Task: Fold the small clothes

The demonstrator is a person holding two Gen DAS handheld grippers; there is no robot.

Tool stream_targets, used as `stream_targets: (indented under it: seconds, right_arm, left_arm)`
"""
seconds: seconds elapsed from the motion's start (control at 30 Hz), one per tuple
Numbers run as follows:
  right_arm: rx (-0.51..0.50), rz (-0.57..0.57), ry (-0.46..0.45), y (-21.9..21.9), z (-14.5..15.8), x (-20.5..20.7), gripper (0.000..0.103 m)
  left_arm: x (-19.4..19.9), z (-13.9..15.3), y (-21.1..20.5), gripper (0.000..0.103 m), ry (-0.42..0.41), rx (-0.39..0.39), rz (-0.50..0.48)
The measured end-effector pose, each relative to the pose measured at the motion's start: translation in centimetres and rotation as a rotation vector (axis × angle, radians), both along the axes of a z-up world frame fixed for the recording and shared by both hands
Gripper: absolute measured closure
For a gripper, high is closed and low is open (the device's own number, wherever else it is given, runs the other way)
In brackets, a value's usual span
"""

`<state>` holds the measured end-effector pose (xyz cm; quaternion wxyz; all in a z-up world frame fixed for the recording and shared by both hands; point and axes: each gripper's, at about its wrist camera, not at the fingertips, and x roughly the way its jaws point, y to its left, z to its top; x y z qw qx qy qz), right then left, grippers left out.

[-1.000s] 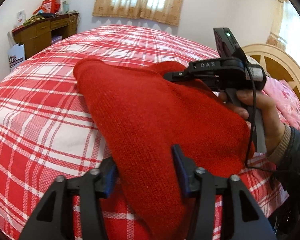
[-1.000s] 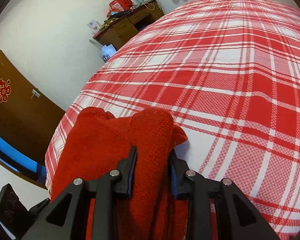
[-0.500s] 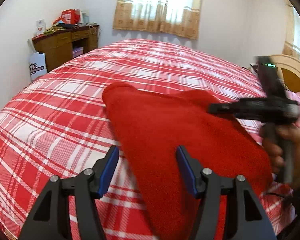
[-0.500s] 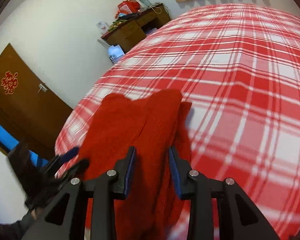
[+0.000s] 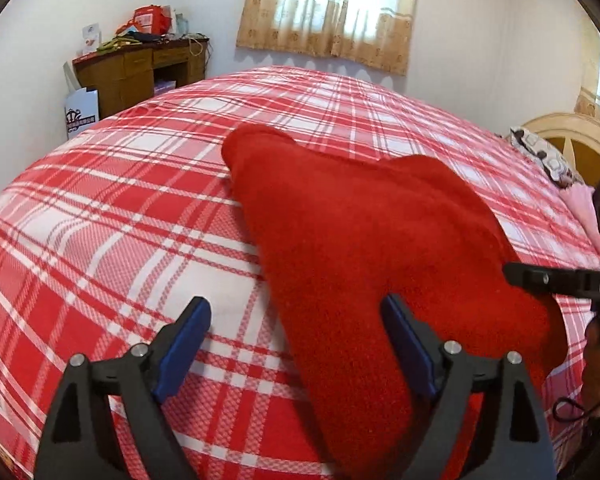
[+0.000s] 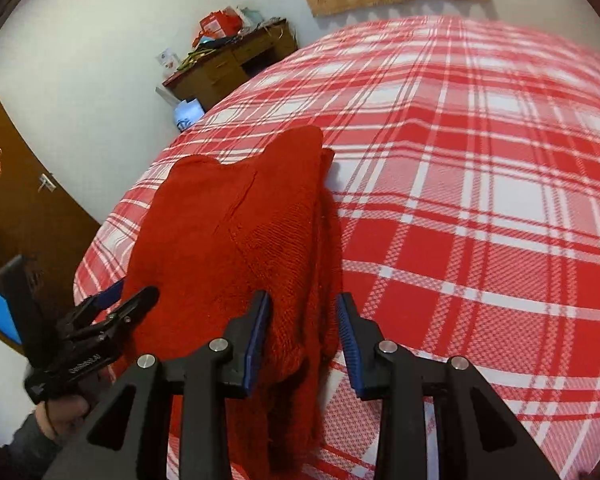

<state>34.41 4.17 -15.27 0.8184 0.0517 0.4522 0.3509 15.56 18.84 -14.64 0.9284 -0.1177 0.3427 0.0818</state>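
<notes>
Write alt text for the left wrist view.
A red knitted garment lies folded on a red-and-white plaid bedspread, with the open left gripper just in front of it. The right gripper touches the garment's right edge.

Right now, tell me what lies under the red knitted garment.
The red knitted garment lies on the plaid bedspread, which shows all around it. Folded layers of the same knit show at its right edge. Whatever sits beneath the middle is covered.
</notes>
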Motion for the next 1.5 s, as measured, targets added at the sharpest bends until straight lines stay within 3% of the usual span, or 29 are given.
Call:
stream_targets:
  seconds: [0.17, 0.27, 0.33, 0.37, 0.47, 0.53, 0.67, 0.97, 1.5]
  right_arm:
    - [0.016, -0.069, -0.012, -1.1, 0.4, -0.2, 0.062]
    - [0.047, -0.126, -0.063, -2.5, 2.2, -1.6, 0.06]
    - [0.035, -0.153, -0.111, -3.1, 3.4, -2.7, 0.049]
    - [0.021, -0.166, -0.145, -3.4, 4.1, -3.3, 0.044]
    - [-0.009, -0.164, -0.255, -3.7, 6.4, -5.4, 0.044]
    - [-0.016, -0.157, -0.293, -3.5, 7.4, -6.3, 0.044]
    - [-0.03, -0.141, -0.36, -3.1, 8.9, -8.1, 0.044]
    - [-0.025, -0.134, -0.409, -3.5, 10.4, -10.5, 0.043]
    - [-0.025, -0.121, -0.43, -3.3, 11.0, -12.0, 0.043]
  left_arm:
    - [-0.5, 0.6, -0.2, 0.013, 0.006, -0.006, -0.003]
    - [-1.1, 1.4, -0.4, 0.013, 0.005, 0.011, -0.004]
    - [-1.6, 2.2, -0.6, 0.013, -0.001, 0.021, -0.001]
    - [-2.1, 2.9, -0.7, 0.013, -0.021, 0.022, -0.007]
    - [-3.2, 5.0, -1.1, 0.009, -0.079, 0.051, -0.008]
    - [-4.1, 6.2, -1.3, 0.001, -0.12, 0.056, -0.004]
    - [-5.0, 8.2, -1.8, 0.0, -0.183, 0.069, -0.025]
    - [-5.6, 9.7, -1.8, 0.0, -0.234, 0.071, -0.03]
    - [-5.9, 9.8, -2.1, 0.0, -0.24, 0.076, -0.038]
